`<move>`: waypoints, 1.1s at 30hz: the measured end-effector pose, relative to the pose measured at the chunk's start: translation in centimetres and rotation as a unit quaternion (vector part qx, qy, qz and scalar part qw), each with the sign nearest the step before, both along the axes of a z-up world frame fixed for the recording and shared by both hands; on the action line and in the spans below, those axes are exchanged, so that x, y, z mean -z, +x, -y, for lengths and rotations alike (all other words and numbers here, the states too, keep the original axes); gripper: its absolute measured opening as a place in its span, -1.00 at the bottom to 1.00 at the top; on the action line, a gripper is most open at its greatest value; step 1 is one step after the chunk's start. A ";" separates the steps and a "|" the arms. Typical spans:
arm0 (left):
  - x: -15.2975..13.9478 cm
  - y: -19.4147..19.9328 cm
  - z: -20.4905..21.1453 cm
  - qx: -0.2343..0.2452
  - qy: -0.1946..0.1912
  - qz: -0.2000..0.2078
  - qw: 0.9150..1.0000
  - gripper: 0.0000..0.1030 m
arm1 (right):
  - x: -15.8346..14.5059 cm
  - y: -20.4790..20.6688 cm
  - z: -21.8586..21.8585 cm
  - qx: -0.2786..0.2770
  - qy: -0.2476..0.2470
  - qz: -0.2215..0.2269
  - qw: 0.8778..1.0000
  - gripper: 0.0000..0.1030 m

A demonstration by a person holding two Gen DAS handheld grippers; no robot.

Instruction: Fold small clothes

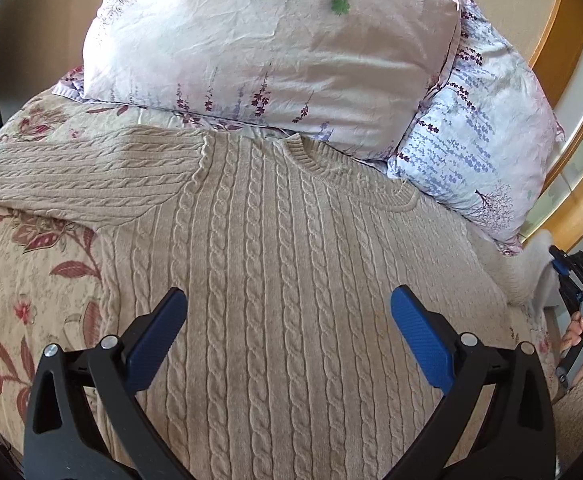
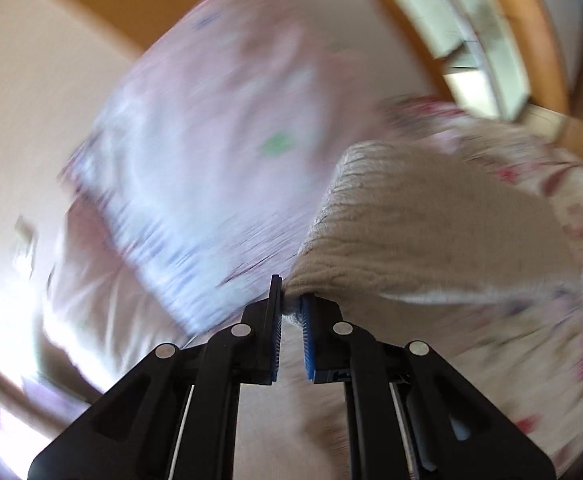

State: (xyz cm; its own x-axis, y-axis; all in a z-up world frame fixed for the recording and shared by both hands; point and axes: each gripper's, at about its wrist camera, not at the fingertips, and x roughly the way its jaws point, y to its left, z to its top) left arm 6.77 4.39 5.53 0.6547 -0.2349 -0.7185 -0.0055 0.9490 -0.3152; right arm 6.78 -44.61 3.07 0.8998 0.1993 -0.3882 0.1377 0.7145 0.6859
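A beige cable-knit sweater (image 1: 283, 240) lies flat on the bed, its collar toward the pillows and one sleeve stretched out to the left. My left gripper (image 1: 287, 316) is open and empty just above the sweater's body. My right gripper (image 2: 291, 300) is shut on the sweater's other sleeve (image 2: 419, 216), lifted off the bed; this view is blurred. In the left wrist view the right gripper (image 1: 563, 276) shows at the far right edge, holding the sleeve end.
Two floral pillows (image 1: 275, 52) lie at the head of the bed. A beige bedspread (image 1: 23, 280) with red flowers covers the bed. A wooden frame (image 1: 567, 16) with glass panels stands at the right.
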 end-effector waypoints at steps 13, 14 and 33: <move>-0.6 3.2 -3.2 0.067 -0.047 -0.004 0.997 0.93 | 5.8 3.6 -18.9 -0.122 -0.045 -0.133 0.983 -0.69; -0.7 3.5 -3.7 0.075 -0.051 -0.003 0.996 0.92 | 5.5 3.7 -19.0 -0.115 -0.039 -0.134 0.984 -0.52; 1.3 7.1 -4.9 0.071 -0.160 -0.053 0.983 0.43 | 3.2 4.6 -11.8 0.069 -0.057 -0.124 0.988 -0.82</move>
State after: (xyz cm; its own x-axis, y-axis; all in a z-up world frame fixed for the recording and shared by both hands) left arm 13.91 9.25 4.25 0.5233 -0.5444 -0.6555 0.0712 0.7946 -0.6030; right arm 11.42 -32.77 -0.10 0.7899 0.0225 -0.6128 0.3935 0.7480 0.5346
